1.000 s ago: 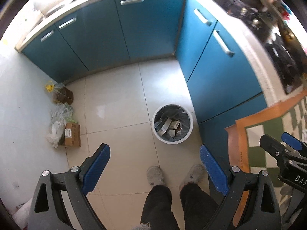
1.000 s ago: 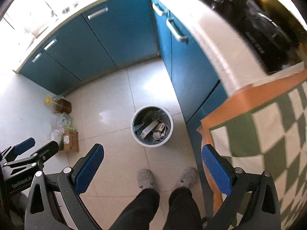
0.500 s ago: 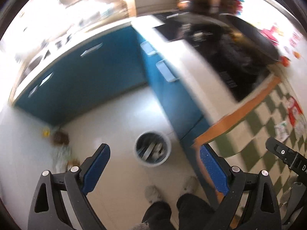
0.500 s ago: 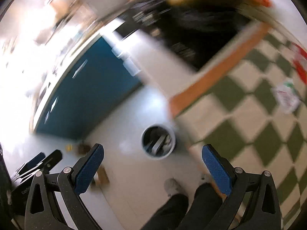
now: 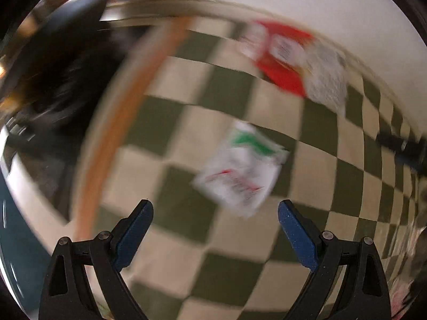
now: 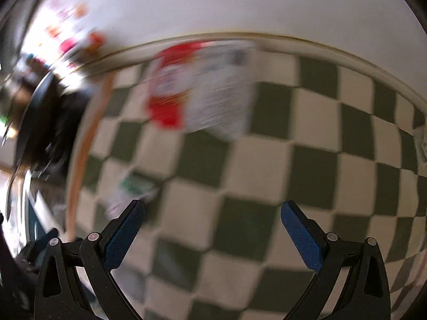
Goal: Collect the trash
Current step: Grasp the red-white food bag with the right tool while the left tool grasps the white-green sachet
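Grippers: left gripper (image 5: 214, 210) and right gripper (image 6: 212, 212) hovering, fingers spread, holding nothing
Trash: white wrapper (image 5: 241, 177) and red packet (image 5: 283, 58) lying on checkered cloth (image 5: 186, 202)

Left wrist view angled down over the checkered cloth (image 5: 181, 208), close and motion-blurred, right wrist view facing the same cloth toward the white wall (image 6: 240, 5), both sharing the green-printed white wrapper (image 5: 240, 173) and red-and-white packet (image 5: 283, 58)
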`<state>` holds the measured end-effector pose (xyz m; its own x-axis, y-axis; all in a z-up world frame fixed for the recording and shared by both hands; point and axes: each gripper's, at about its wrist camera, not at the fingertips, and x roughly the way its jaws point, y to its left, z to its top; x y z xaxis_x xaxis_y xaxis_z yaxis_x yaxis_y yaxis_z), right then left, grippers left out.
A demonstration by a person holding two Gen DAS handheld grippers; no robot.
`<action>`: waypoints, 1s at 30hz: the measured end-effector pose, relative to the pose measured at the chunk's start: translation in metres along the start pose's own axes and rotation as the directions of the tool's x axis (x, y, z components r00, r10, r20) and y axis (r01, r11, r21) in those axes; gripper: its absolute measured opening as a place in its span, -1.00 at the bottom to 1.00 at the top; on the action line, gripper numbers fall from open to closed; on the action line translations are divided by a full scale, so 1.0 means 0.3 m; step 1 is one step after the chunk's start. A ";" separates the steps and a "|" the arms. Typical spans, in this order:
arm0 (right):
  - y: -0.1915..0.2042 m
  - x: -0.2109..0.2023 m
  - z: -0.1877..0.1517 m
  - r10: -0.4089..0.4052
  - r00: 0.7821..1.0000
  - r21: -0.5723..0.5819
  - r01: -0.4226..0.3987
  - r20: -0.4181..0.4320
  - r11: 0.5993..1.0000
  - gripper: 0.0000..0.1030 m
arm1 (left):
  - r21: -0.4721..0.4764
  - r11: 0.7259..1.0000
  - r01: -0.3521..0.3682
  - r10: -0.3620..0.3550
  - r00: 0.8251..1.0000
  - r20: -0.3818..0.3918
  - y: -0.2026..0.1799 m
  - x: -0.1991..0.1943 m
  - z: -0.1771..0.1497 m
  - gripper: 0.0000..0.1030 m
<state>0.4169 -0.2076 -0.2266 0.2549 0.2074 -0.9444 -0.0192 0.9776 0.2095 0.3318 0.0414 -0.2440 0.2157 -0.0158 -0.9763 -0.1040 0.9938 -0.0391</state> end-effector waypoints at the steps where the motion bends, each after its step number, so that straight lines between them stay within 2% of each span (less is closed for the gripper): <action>1: -0.034 0.015 0.025 0.001 1.000 0.017 -0.001 -0.001 1.000 1.00 | 0.023 1.000 -0.003 0.003 1.000 -0.015 -0.034 0.029 0.018 0.85; 4: -0.108 0.062 0.079 0.001 1.000 0.042 -0.001 -0.007 0.999 1.00 | 0.084 0.996 -0.022 0.026 0.999 -0.047 -0.118 0.112 0.033 0.81; 5: -0.122 0.078 0.096 0.019 1.000 0.045 -0.019 -0.009 0.999 1.00 | 0.091 0.995 -0.034 0.039 0.998 -0.047 -0.126 0.122 0.033 0.57; 6: -0.128 0.092 0.111 0.033 0.999 0.044 -0.032 -0.006 0.999 1.00 | 0.092 0.994 -0.051 0.056 0.997 -0.046 -0.129 0.140 0.036 0.15; 7: -0.135 0.109 0.125 0.042 0.999 0.043 -0.042 0.003 0.998 1.00 | 0.074 0.997 -0.026 0.028 0.999 -0.028 -0.122 0.141 0.042 0.00; 8: -0.131 0.136 0.142 0.057 0.998 0.043 -0.057 0.013 0.997 1.00 | 0.037 0.999 -0.032 0.033 0.999 -0.008 -0.104 0.136 0.055 -0.44; 9: -0.125 0.152 0.157 0.074 0.997 0.045 -0.075 0.025 0.996 1.00 | 0.019 0.999 -0.028 0.028 1.000 -0.003 -0.095 0.135 0.065 -0.75; 11: -0.105 0.189 0.195 0.103 0.993 0.065 -0.106 0.049 0.992 1.00 | -0.056 0.998 0.021 -0.021 1.000 0.001 -0.058 0.131 0.091 -0.96; 15: -0.042 0.271 0.276 0.090 0.992 0.092 -0.099 0.091 0.991 1.00 | -0.126 0.992 0.006 -0.004 1.000 0.017 -0.010 0.125 0.128 -1.00; 18: 0.007 0.331 0.317 0.005 0.995 0.106 -0.015 0.096 0.994 0.96 | -0.157 0.988 -0.009 0.016 0.999 0.039 0.019 0.094 0.151 -1.00; 20: 0.041 0.338 0.323 -0.087 0.989 0.092 0.076 0.116 0.993 0.27 | -0.170 0.985 -0.018 0.028 0.998 0.058 0.033 0.066 0.156 -1.00; 21: 0.052 0.320 0.318 -0.097 0.983 0.091 0.083 0.153 0.992 0.08 | -0.181 0.983 -0.014 0.027 0.997 0.070 0.039 0.051 0.155 -1.00; 23: 0.056 0.295 0.307 -0.038 0.985 0.093 0.023 0.171 0.995 -0.63 | -0.210 0.978 -0.004 0.025 0.995 0.095 0.072 0.017 0.139 -1.00; 26: 0.072 0.236 0.272 0.038 0.985 0.065 -0.049 0.170 0.997 -0.71 | -0.237 0.971 0.011 0.021 0.991 0.129 0.099 -0.051 0.117 -1.00; 30: 0.129 0.084 0.170 0.126 0.970 -0.035 -0.121 0.208 0.992 -0.77 | -0.271 0.962 0.031 0.021 0.982 0.188 0.188 -0.195 0.011 -1.00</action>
<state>0.4718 -0.1664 -0.2295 0.4456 0.3170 -0.8372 -0.0841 0.9459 0.3134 0.3165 0.0987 -0.1884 0.3922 0.0264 -0.9195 -0.3567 0.9258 -0.1255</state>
